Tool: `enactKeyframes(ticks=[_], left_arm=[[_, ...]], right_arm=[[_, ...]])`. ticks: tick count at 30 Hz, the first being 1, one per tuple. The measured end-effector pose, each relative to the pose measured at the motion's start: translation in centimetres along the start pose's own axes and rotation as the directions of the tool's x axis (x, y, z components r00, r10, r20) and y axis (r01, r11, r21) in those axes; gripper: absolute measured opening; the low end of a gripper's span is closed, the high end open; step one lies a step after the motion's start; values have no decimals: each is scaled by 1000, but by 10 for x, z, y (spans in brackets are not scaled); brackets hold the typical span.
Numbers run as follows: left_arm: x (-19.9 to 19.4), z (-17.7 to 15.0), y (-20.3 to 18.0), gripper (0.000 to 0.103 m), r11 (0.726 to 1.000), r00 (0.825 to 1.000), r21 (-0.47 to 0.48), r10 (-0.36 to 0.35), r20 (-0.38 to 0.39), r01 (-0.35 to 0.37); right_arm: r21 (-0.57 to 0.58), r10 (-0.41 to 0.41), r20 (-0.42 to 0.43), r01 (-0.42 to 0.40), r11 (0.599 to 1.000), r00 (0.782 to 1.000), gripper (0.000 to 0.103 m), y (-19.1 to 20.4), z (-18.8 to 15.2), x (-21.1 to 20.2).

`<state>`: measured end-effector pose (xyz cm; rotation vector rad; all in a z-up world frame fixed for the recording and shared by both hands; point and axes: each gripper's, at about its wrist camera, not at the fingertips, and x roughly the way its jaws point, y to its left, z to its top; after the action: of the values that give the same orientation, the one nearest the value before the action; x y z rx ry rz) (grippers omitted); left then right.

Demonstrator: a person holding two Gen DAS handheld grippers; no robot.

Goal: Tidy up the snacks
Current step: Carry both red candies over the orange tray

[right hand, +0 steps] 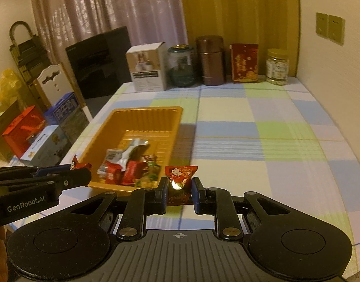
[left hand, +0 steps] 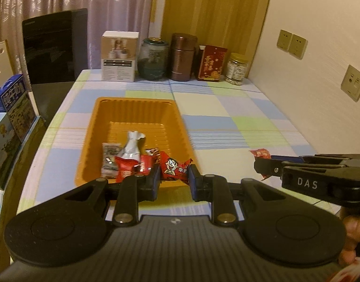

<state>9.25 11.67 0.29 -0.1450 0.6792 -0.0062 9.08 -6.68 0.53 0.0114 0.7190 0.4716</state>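
An orange tray [left hand: 135,108] [right hand: 147,114] lies on the checked tablecloth and holds several wrapped snacks [left hand: 123,162] [right hand: 130,166]. My left gripper [left hand: 174,178] is shut on a red milk-candy packet [left hand: 174,168] with a cartoon face, held over the tray's near right corner; it shows at the left of the right wrist view [right hand: 81,166]. My right gripper [right hand: 180,188] is shut on a red and gold snack packet [right hand: 180,178], just right of the tray and above the cloth; it shows in the left wrist view [left hand: 262,164] with the packet [left hand: 260,153].
Along the table's far edge stand a white box [left hand: 118,56], a glass jar [left hand: 153,58], a brown canister [left hand: 182,56], a red box [left hand: 211,63] and a plastic jar [left hand: 236,69]. A dark monitor [left hand: 55,47] and cartons [left hand: 8,117] sit left. A wall [left hand: 321,47] bounds the right.
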Motion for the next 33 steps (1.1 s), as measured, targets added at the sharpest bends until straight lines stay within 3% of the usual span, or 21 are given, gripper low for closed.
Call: enactKeyframes(ticks=[15, 33], left_arm=[[-11, -2, 39, 22, 998, 999, -46, 44, 0, -44], [10, 11, 58, 22, 998, 999, -51, 45, -21, -46]], right_arm=[[-55, 38, -27, -39, 998, 999, 21, 36, 3, 21], [-49, 55, -36, -57, 997, 998, 21, 45, 16, 49]])
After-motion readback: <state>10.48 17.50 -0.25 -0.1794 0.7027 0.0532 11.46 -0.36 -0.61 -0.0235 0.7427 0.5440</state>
